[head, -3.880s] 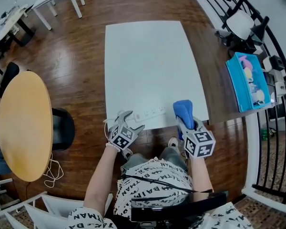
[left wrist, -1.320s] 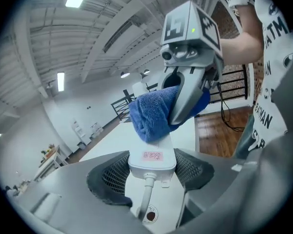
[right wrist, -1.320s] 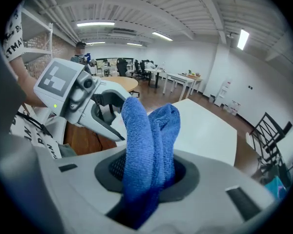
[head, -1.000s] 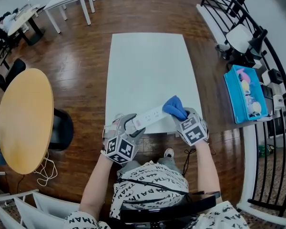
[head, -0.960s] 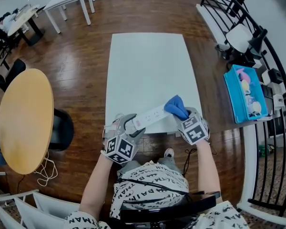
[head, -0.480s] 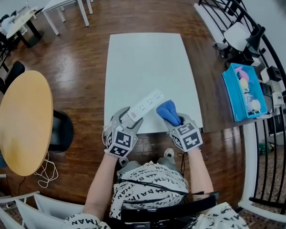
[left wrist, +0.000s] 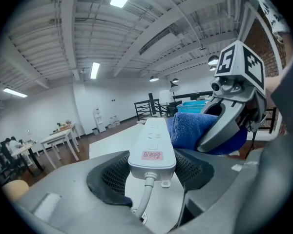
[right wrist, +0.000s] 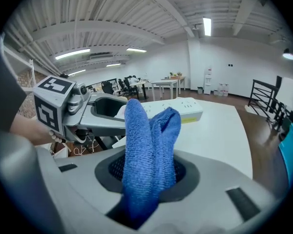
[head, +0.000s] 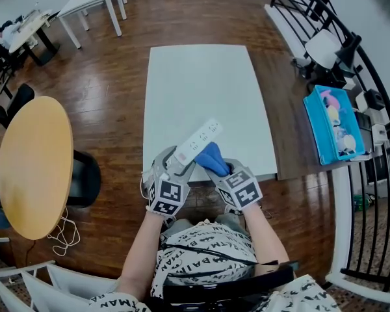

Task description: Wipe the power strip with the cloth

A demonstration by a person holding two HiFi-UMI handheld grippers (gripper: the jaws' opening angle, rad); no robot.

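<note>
A: ok so what's each tool doing?

B: The left tool (head: pixel 175 166) has its jaws clamped on the cable end of the white power strip (head: pixel 199 141). The pads press both long sides and the cord drops out just below the grip. The strip looks lifted clear of the white desk (head: pixel 201 77). In the head view it slants up and to the right over the desk's near part.

A: and the cloth?

B: It's a blue terry cloth (head: pixel 212 159), pinched in the right tool (head: pixel 220 168). The jaws are closed on it and a folded wad pokes out past them. In the left gripper view the cloth sits right against the strip's right side, roughly midway along, and looks like it's touching.

A: sockets facing where?

B: Up. The right gripper view shows outlets on top. The left gripper view shows a small pink label by the cable end.

A: anything else around?

B: A blue bin (head: pixel 335 125) off to the right and a round wooden table (head: pixel 32 168) on the left, both well apart from the desk.
</note>
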